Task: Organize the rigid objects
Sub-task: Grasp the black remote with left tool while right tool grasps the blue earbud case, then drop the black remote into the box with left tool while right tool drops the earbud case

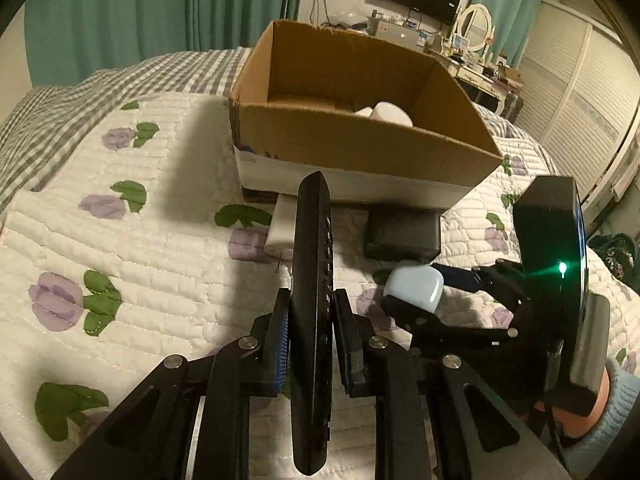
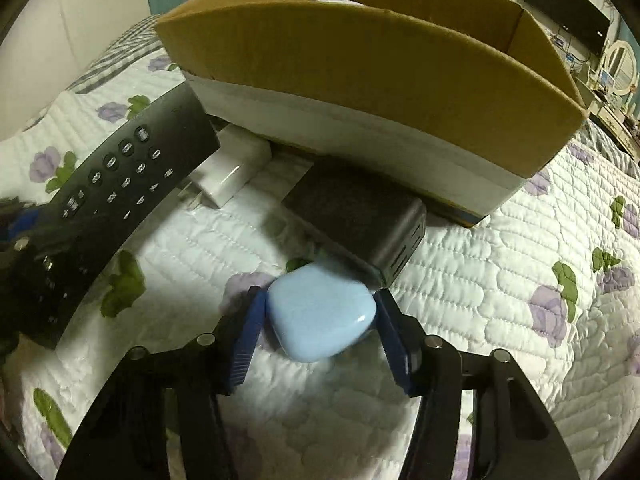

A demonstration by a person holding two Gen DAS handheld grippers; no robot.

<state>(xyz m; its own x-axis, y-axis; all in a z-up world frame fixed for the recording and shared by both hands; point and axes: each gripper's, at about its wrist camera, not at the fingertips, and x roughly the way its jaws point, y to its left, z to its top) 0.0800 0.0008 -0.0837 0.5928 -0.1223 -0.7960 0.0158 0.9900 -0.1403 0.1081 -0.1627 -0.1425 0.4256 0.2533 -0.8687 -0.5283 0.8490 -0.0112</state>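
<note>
**Both grippers loaded, box straight ahead**

We have the left gripper (image 1: 310, 344) closed on the black remote (image 1: 312, 320), held on edge with its long axis running forward between the jaws toward the cardboard box (image 1: 360, 148). Our right gripper (image 2: 318, 328) has its jaws closed partway around the pale blue case (image 2: 322, 318), pads touching both sides; whether it is lifted clear of the quilted bed (image 2: 500, 280) we cannot tell.

The box sits on the bed directly ahead of both grippers, open at the top, with at least one white rounded item (image 1: 390, 114) inside. A white charger (image 2: 234, 170) and a dark block (image 2: 356, 216) lie on the bed against the box's near wall, between us and it. We judge that each held thing must rise over that wall.
</note>
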